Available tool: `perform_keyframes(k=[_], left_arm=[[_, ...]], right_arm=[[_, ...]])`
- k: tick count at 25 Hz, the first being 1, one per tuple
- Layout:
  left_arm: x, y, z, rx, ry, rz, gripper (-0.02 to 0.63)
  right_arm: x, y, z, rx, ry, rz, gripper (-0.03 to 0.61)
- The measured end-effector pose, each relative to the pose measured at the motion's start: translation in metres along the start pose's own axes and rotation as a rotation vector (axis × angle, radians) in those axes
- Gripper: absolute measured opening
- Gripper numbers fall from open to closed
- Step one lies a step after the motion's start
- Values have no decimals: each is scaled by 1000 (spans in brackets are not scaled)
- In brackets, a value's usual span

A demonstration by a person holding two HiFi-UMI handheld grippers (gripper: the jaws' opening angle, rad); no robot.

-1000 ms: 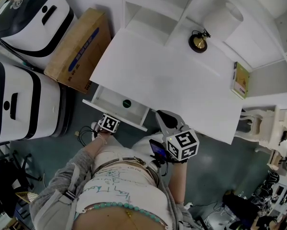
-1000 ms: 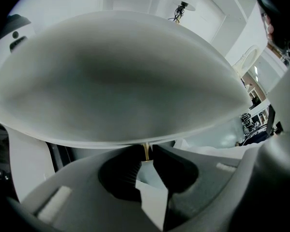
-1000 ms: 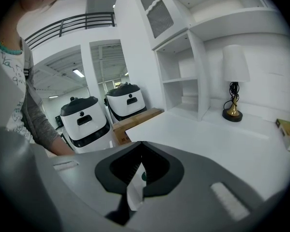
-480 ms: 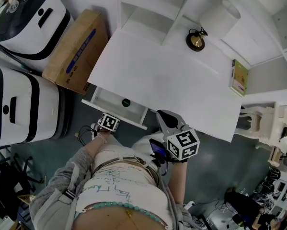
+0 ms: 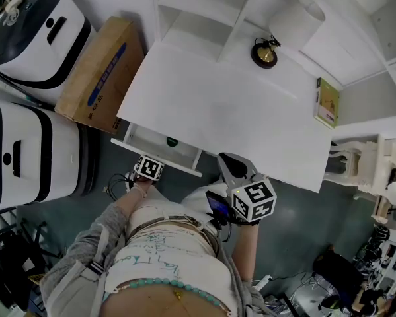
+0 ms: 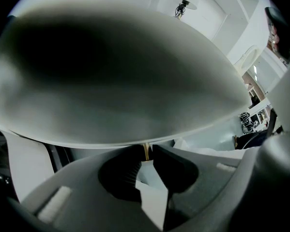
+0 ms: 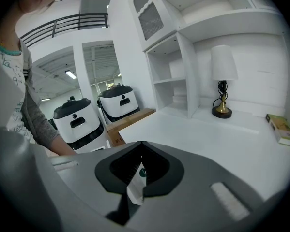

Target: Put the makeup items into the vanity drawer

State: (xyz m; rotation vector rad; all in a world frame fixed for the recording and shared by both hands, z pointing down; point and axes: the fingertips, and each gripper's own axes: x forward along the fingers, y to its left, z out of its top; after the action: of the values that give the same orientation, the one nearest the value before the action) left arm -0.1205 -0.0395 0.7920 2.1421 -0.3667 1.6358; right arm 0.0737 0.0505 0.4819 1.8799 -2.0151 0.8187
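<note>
left gripper jaws clamped on the gold drawer knob under the vanity top. right gripper jaws pressed together, empty, near the vanity's front edge. green makeup item lies in the part-open drawer.

Lamp, cardboard box, perhaps a book

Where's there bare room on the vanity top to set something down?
The vanity top is bare from its front edge to the lamp and across to the green book. Tight only by the drawer, at the left claw.
</note>
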Motion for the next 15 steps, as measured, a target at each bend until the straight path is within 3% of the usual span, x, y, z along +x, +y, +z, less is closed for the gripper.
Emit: perform_keyframes(k=[15], left_arm=[[3,-6,24,8,-41,-53,80]], right_arm=[[-4,-8,-2,20,-4,-46,29]])
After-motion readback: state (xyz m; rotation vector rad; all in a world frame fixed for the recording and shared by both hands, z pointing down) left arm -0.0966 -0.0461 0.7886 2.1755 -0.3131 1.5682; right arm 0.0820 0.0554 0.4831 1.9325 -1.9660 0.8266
